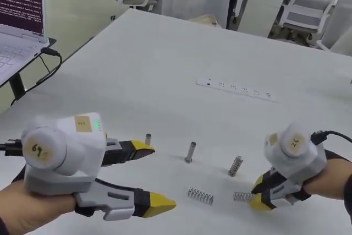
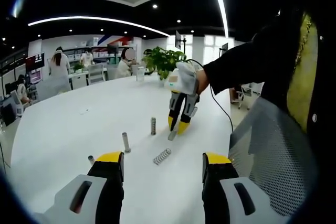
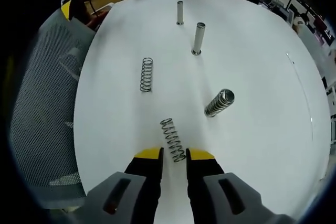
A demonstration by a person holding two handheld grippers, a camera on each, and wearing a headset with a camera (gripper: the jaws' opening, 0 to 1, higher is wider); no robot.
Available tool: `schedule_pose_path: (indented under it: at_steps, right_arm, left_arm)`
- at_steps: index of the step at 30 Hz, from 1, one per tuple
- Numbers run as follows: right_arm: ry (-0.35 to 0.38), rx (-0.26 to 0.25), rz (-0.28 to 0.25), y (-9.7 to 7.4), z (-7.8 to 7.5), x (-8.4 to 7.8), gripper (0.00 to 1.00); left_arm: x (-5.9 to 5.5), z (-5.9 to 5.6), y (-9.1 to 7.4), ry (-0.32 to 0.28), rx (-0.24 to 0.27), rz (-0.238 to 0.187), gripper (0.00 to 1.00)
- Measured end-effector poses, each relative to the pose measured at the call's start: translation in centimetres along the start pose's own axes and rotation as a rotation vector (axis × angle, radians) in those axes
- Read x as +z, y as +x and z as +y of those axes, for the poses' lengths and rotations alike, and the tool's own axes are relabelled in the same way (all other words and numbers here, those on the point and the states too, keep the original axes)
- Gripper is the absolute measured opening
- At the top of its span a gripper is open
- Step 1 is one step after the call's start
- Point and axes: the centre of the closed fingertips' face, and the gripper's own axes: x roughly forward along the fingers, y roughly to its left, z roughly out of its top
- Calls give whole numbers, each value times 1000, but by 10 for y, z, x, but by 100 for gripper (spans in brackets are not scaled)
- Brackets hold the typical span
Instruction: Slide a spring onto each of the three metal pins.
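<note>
Springs on the white table (image 1: 165,64): fitted spring (image 1: 236,165) sits on one pin, the other two lie flat.
Middle pin (image 1: 190,152) and left pin (image 1: 148,139) stand upright and bare. Loose spring (image 1: 199,195) lies just in front of the middle pin. The second loose spring (image 3: 173,140) has its near end between the tips of the right gripper (image 3: 175,154), jaws only slightly parted and not obviously pinching it. Left gripper (image 1: 158,176) is spread wide, holding nothing. Further out there's a white power strip (image 1: 235,89) on the table, a laptop (image 1: 19,9) on a side desk, office chairs (image 1: 308,4), a potted plant (image 2: 163,61) and people at desks behind.
</note>
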Motion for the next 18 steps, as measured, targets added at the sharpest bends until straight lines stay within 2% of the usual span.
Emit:
schedule_pose_path:
  at_steps: [10,18]
  right_arm:
    - [-87,-24,17,1,-1,-2,10]
    - [-134,-28,6,0,1,3,9]
  left_arm:
    - [0,0,0,-1,-1,-2,55]
    - [-1,-1,0,1,-4,1,54]
